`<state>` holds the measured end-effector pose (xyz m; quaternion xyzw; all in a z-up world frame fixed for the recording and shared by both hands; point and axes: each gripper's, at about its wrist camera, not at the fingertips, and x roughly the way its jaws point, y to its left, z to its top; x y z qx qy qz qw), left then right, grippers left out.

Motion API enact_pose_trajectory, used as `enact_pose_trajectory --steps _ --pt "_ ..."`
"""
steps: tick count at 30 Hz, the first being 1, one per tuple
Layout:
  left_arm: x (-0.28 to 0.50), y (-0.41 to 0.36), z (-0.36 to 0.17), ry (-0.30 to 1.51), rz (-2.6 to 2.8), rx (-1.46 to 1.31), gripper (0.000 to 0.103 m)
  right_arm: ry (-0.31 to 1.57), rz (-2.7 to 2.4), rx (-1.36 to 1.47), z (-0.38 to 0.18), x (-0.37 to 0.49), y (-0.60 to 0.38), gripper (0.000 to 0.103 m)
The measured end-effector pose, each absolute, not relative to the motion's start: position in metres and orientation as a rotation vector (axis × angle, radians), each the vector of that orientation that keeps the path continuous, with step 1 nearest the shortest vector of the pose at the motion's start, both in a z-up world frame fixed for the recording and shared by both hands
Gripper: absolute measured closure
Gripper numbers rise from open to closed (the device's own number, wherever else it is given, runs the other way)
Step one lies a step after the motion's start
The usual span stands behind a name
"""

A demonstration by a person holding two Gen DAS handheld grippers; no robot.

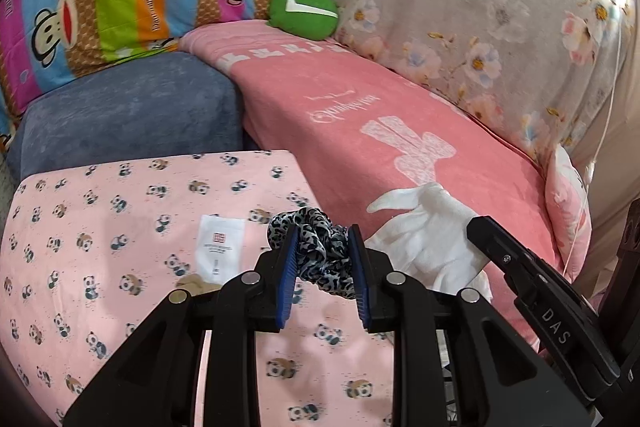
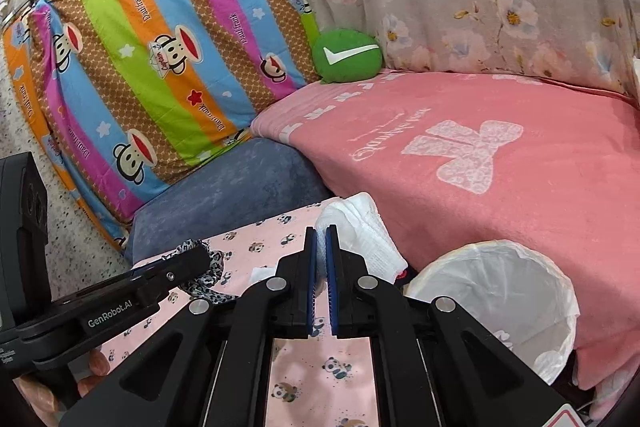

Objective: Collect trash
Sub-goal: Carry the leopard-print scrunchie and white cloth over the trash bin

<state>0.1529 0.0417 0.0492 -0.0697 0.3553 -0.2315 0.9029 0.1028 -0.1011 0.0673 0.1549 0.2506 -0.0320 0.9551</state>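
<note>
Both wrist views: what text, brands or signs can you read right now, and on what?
"DAS": on the right tool's arm.
"GenRobot.AI": on the left tool's arm.
"Paul Frank": repeated along the striped monkey sheet.
"Captain": on a monkey's hat there.
White check mark: on the green cushion.
Pink blanket: white script, not readable.
White tag on panda cloth: print too small.

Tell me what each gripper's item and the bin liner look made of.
Scrunchie in the left gripper: glossy, satin-like gathered fabric. Tissue in the right gripper: soft, matte, creased paper, possibly thin cloth. Bin liner: thin, translucent, crinkled white plastic.
</note>
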Motion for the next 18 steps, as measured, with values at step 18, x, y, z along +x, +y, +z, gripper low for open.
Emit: enact_pose_trajectory --steps 18 --pt "0.133 -0.063 0.046 0.772 -0.625 -0.002 0.079 0.518 -0.227 0.403 0.043 0.057 -0.209 0.097"
